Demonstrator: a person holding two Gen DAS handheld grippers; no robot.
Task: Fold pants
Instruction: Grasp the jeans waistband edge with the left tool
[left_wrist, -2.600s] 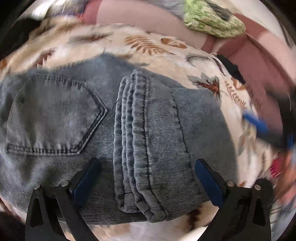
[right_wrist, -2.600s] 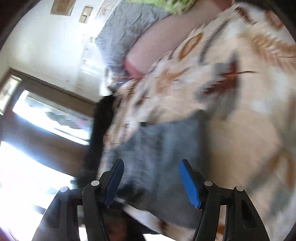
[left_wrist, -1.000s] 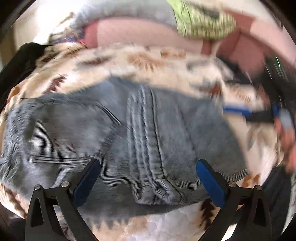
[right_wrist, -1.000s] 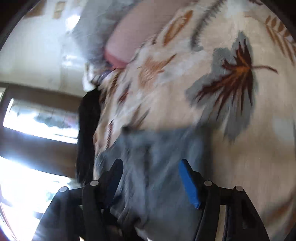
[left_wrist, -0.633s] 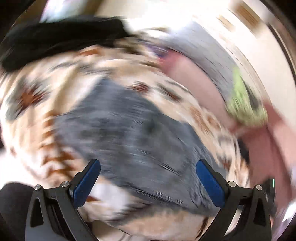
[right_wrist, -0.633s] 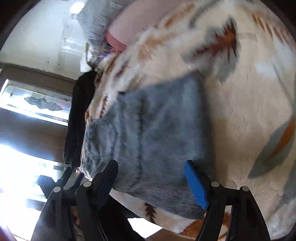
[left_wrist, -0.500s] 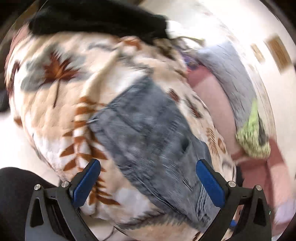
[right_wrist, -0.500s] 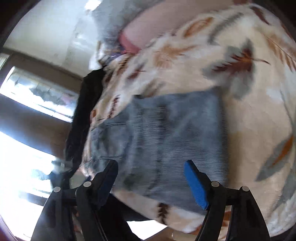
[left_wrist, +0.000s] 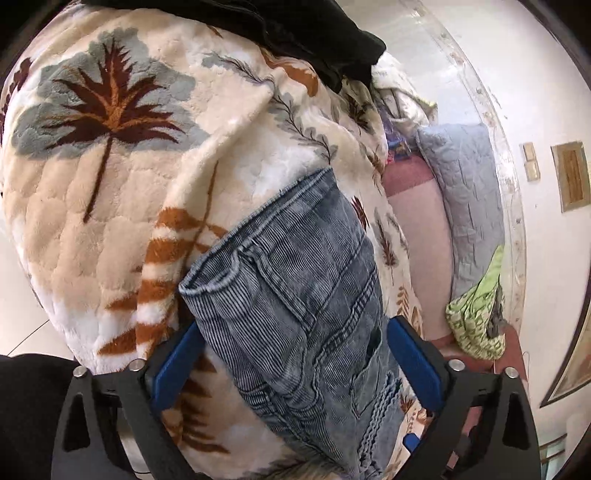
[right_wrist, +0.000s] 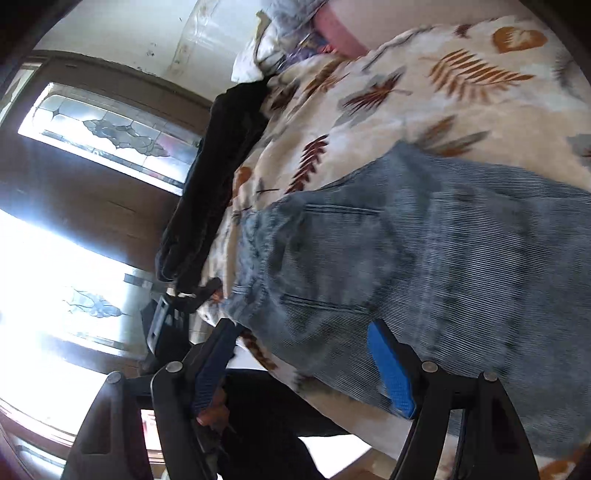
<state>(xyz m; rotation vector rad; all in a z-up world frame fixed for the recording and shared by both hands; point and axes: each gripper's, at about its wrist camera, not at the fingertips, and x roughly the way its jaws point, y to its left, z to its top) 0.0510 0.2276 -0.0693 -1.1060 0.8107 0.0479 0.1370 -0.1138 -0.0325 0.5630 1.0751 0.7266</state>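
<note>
While lying folded into a compact bundle on the leaf-patterned blanket (left_wrist: 110, 221), the grey-blue denim pants (left_wrist: 295, 295) fill the middle of the left wrist view, waistband edge turned toward the near edge of the bed, back pocket and seams facing up. Directly ahead of the left gripper (left_wrist: 291, 365), between its two blue pads, both spread wide on either side of the bundle and gripping nothing. Same pants (right_wrist: 424, 258) in the right wrist view, stretching off to the right, pocket showing. Right gripper (right_wrist: 303, 362) hanging at the bed's near edge, fingers wide apart, one blue pad over the denim, the other off the blanket's side; contact can't be told. Further out, a black garment (left_wrist: 295, 29) draped at the blanket's far end, a grey quilted pillow (left_wrist: 469, 177) and a green patterned cloth (left_wrist: 480, 317) by the wall
</note>
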